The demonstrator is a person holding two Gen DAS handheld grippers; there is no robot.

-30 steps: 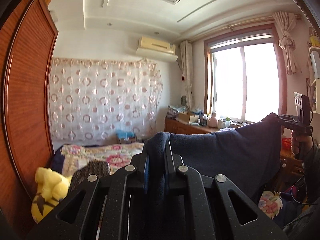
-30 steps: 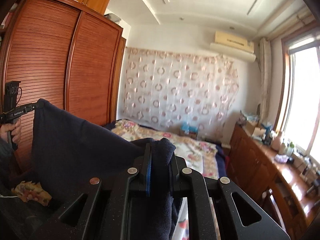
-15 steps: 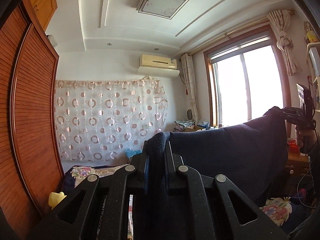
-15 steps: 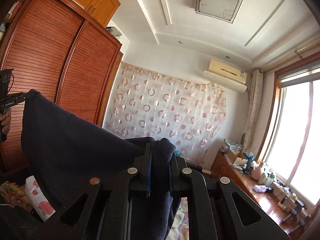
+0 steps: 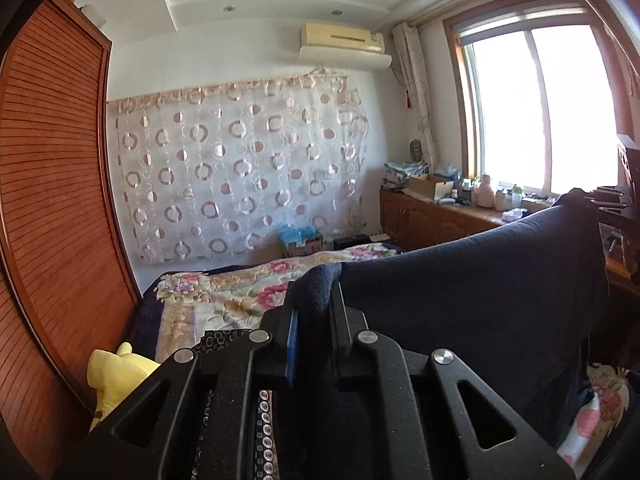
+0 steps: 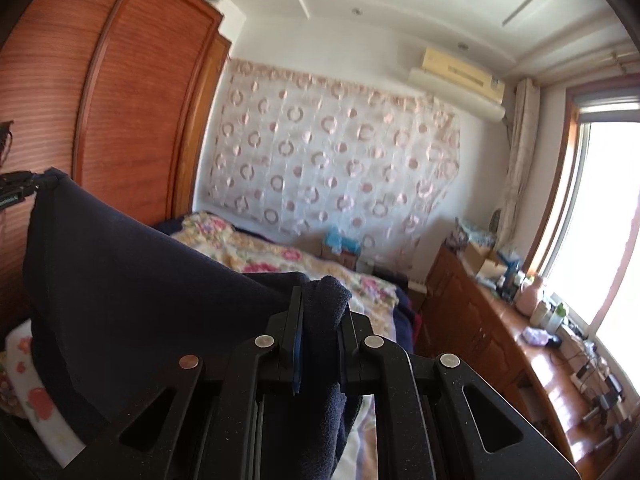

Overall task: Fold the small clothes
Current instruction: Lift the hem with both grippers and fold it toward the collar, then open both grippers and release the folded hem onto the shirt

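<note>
While its two upper corners are pinched between the nearly closed jaws of the left gripper (image 5: 314, 312) and the right gripper (image 6: 320, 320), the navy garment (image 5: 480, 280) is held stretched between them above the floral bedspread (image 5: 224, 296).

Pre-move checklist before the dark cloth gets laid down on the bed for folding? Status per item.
1. Left claw clamped on a corner of the dark navy fleece cloth: ok.
2. Right claw clamped on the other corner: ok.
3. Top edge of the cloth spans from one claw to the other with only a slight sag: ok.
4. Lower hem hanging free, no twist: cannot tell, it is out of view.
5. Landing area on the floral bedspread: not ok, a dark patterned garment lies just below the left claw.
6. Yellow plush toy off to the side by the wooden wardrobe: ok.
</note>
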